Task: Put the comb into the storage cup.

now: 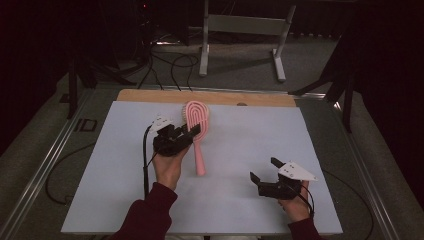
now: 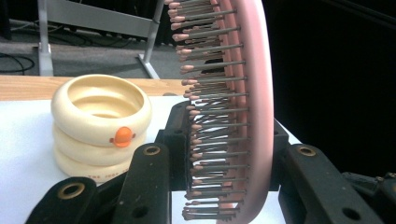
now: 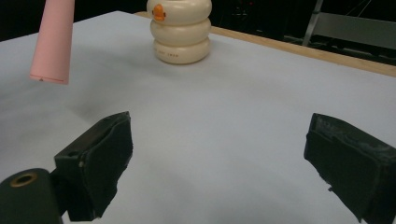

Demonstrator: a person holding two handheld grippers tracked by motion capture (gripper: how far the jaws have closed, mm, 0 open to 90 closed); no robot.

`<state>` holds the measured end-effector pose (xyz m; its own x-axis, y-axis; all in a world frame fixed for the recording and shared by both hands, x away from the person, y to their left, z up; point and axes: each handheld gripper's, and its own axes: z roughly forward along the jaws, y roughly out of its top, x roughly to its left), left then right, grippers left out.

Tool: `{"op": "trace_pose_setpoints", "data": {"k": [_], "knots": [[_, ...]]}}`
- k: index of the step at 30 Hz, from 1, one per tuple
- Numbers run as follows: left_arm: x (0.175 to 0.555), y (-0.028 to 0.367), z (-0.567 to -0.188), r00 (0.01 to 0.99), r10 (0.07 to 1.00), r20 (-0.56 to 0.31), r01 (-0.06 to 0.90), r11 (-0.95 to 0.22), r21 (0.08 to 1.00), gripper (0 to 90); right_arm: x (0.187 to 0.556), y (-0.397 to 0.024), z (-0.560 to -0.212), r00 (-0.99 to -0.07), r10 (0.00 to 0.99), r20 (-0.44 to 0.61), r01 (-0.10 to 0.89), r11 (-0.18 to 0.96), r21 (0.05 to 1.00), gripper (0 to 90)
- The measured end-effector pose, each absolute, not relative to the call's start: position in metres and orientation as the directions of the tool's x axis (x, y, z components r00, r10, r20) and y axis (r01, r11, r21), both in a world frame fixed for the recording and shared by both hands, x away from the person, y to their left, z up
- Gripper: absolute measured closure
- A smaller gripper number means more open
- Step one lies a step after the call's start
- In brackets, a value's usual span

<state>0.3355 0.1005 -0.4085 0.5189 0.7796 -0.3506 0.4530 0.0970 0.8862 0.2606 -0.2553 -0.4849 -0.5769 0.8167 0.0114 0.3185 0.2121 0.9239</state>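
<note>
My left gripper [image 1: 192,131] is shut on a pink hairbrush [image 1: 199,145] near the neck, where the head meets the handle. The brush is lifted off the white table top [image 1: 240,145], with its handle pointing toward the person. In the left gripper view the brush [image 2: 252,116] stands on edge between the jaws, bristles facing left. Behind it is a cream ringed holder [image 2: 100,123] with an orange bill. My right gripper [image 1: 264,169] stands open low over the table at the front right, holding nothing. Its own view shows the handle end of the brush [image 3: 52,39] and the holder [image 3: 181,30] farther off.
A wooden strip [image 1: 210,96] runs along the table's far edge. Beyond it stand a grey metal frame [image 1: 240,30] and black cables [image 1: 170,65] on the floor. Metal rails [image 1: 45,165] flank the table.
</note>
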Motion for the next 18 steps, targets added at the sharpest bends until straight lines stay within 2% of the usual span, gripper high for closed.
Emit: {"op": "trace_pose_setpoints", "data": {"k": [18], "knots": [[0.343,0.114,-0.398,0.505,0.795,-0.337,0.431,0.106,0.896,66.0,0.252,-0.278,-0.490,-0.537,0.841,0.072,0.340,0.138,0.930,7.9]]}}
